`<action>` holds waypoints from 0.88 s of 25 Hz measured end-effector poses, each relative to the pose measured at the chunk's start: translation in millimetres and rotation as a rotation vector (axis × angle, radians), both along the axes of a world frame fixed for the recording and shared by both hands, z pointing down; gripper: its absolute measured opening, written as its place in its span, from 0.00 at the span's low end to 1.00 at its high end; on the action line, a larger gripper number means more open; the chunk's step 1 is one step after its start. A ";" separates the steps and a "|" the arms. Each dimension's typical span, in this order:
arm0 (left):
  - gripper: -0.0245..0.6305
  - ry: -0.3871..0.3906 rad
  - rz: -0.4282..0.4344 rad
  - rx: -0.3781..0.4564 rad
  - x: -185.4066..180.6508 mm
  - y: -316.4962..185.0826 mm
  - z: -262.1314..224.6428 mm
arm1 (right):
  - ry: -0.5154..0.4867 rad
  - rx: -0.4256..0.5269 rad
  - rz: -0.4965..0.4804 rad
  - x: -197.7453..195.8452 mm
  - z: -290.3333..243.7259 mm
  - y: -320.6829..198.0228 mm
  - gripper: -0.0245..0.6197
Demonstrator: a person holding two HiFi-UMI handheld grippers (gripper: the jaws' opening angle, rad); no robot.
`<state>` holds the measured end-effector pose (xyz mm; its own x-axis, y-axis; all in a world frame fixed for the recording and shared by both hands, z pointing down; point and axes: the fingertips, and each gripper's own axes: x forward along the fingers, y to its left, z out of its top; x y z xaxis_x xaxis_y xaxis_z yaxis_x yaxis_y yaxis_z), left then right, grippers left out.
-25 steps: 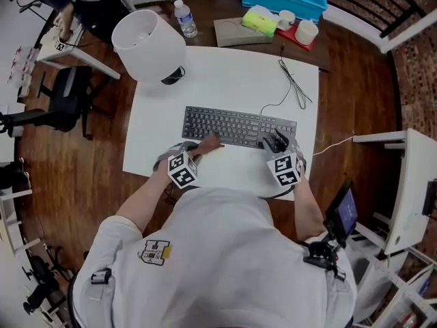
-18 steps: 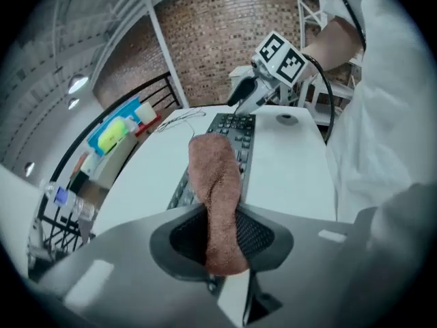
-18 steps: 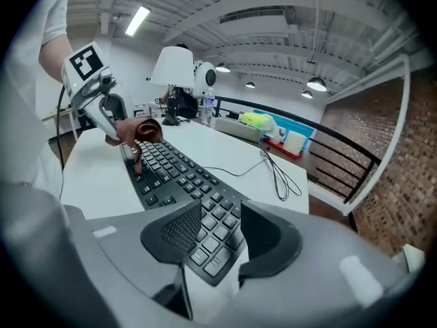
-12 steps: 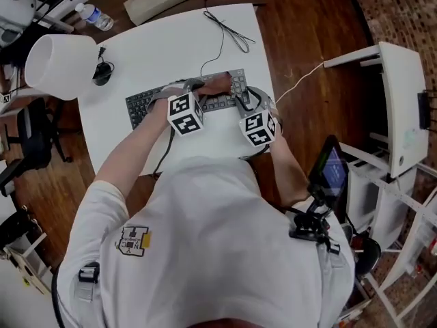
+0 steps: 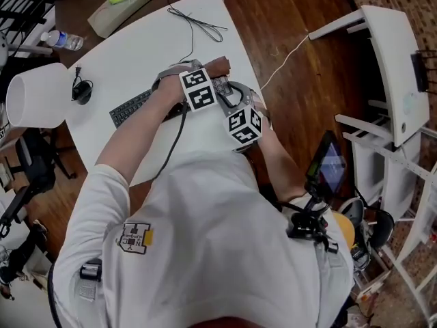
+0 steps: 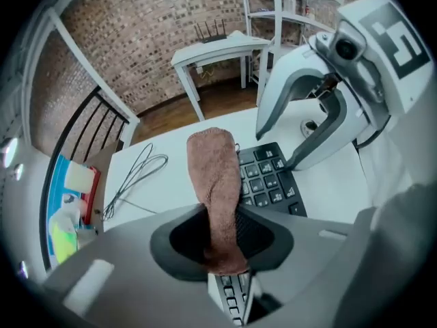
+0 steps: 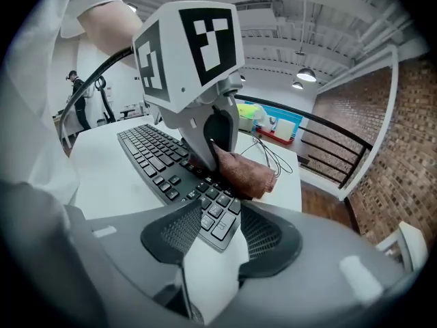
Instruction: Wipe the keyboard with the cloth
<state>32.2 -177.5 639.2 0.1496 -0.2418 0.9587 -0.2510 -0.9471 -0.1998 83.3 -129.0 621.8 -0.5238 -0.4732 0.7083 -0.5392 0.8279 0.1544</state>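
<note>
The black keyboard [image 5: 130,108] lies on the white table [image 5: 136,53]. My left gripper [image 5: 210,78] is shut on a brown cloth [image 5: 218,65], which rests on the keys at the keyboard's right end. In the left gripper view the cloth [image 6: 217,176] runs out from between the jaws over the number keys [image 6: 270,180]. Just beside it, my right gripper [image 5: 232,98] has been closing. It now clasps the keyboard's near right corner [image 7: 217,214], with a pad on either side. The left gripper [image 7: 215,139] stands right in front of it.
A white lampshade [image 5: 37,94] stands at the table's left, with a water bottle [image 5: 65,41] behind it. A thin black cable [image 5: 194,20] lies on the far part of the table. The table's right edge is close by. A white side table [image 5: 392,67] and a mounted screen [image 5: 331,166] are at the right.
My left gripper has slid the cloth along the keyboard from near its middle to its right end, next to the right gripper. The right gripper stays at the keyboard's right corner.
</note>
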 end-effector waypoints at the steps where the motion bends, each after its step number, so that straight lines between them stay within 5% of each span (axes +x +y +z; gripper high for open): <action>1: 0.19 -0.008 -0.021 -0.010 -6.9 1.1 -0.2 | 0.004 -0.001 -0.004 -0.4 0.2 0.5 0.31; 11: 0.19 -0.099 -0.197 -0.093 -144.5 57.4 1.9 | 0.067 0.016 -0.081 -21.6 3.3 -3.6 0.30; 22: 0.19 -0.112 -0.554 -0.108 -329.0 161.7 5.3 | 0.131 0.020 -0.075 -38.7 3.3 4.0 0.30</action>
<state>-296.8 -15.8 644.5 -0.0755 -0.1554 0.9850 -0.6987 -0.6965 -0.1635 44.6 -125.0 625.2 -0.4620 -0.4507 0.7639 -0.4497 0.8614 0.2362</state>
